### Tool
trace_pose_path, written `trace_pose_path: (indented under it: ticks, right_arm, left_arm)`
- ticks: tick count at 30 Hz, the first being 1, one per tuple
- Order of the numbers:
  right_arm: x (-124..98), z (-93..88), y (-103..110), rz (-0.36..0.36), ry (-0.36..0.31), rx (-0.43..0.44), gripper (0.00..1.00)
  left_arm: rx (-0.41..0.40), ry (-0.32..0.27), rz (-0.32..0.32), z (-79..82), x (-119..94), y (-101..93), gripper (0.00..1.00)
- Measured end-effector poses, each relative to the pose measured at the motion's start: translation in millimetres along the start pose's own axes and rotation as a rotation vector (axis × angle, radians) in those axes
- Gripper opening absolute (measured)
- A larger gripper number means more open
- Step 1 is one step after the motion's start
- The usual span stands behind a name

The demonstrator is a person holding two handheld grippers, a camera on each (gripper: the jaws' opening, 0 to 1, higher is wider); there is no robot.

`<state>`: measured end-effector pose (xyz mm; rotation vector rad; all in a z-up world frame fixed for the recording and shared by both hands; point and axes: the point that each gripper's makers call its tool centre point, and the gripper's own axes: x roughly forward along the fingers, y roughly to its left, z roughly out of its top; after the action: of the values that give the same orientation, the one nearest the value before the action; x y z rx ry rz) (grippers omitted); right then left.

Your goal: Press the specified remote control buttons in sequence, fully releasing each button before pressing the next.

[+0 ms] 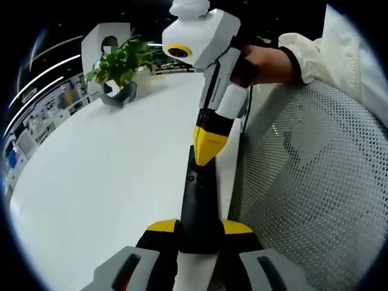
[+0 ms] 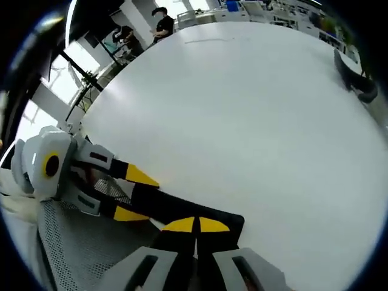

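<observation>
A slim black remote control (image 1: 199,206) is clamped between the yellow-tipped jaws of my left gripper (image 1: 200,227), its far end reaching out over the white table (image 1: 109,182). My right gripper (image 1: 206,159) comes down from above with its yellow tips shut together, touching the remote's upper face near the small buttons. In the right gripper view the right gripper (image 2: 195,225) is shut with its tips on the remote (image 2: 170,206). The left gripper (image 2: 136,195) grips the remote's other end from the left.
A potted plant (image 1: 121,66) stands at the table's far side. A white mesh chair back (image 1: 315,182) runs beside the table on the right. A person's hand (image 1: 267,63) and white sleeve hold the right gripper. People (image 2: 160,24) stand far off.
</observation>
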<state>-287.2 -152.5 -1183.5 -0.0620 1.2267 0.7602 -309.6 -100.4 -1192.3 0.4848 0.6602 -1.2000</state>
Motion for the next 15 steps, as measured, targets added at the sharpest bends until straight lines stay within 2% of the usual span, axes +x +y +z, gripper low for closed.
trace_pose_path:
  ticks: [8, 15]
  right_arm:
    - [1.0, -0.9, -0.5, -0.004, 0.0, -0.023, 0.0]
    - [1.7, -0.4, -0.5, -0.013, -0.01, -0.078, 0.0]
  left_arm:
    - [-0.007, 0.004, 0.006, 0.0, -0.2, 0.2, 0.25]
    - [-0.021, 0.014, 0.02, -0.5, -1.1, -0.1, 0.26]
